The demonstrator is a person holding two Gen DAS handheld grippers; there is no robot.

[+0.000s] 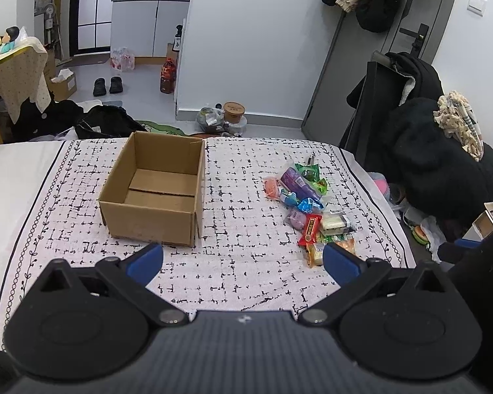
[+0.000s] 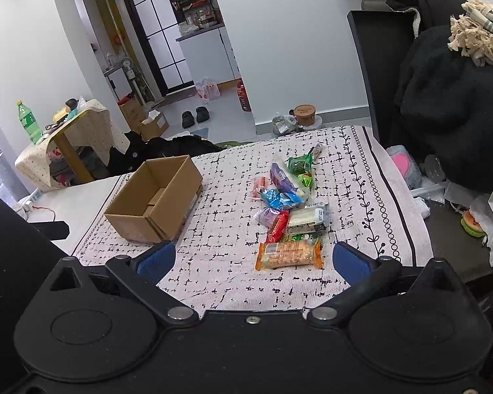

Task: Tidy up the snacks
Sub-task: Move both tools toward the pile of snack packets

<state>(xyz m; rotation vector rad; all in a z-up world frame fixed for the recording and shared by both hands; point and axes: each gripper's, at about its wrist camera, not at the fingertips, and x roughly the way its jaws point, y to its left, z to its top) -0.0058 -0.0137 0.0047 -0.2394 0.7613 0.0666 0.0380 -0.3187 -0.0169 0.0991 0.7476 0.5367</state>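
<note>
Snacks (image 2: 287,207) heaped ahead of right tongs (image 2: 253,261), right of left tongs (image 1: 243,261) (both spread, empty), cardboard box (image 1: 154,190) beside.

Print on the snack packets (image 2: 289,210) too small to read.

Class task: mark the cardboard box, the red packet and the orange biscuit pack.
cardboard box (image 1: 149,220), left wrist view, front wall.
red packet (image 2: 277,226), right wrist view, middle.
orange biscuit pack (image 2: 289,255), right wrist view, middle.
</note>
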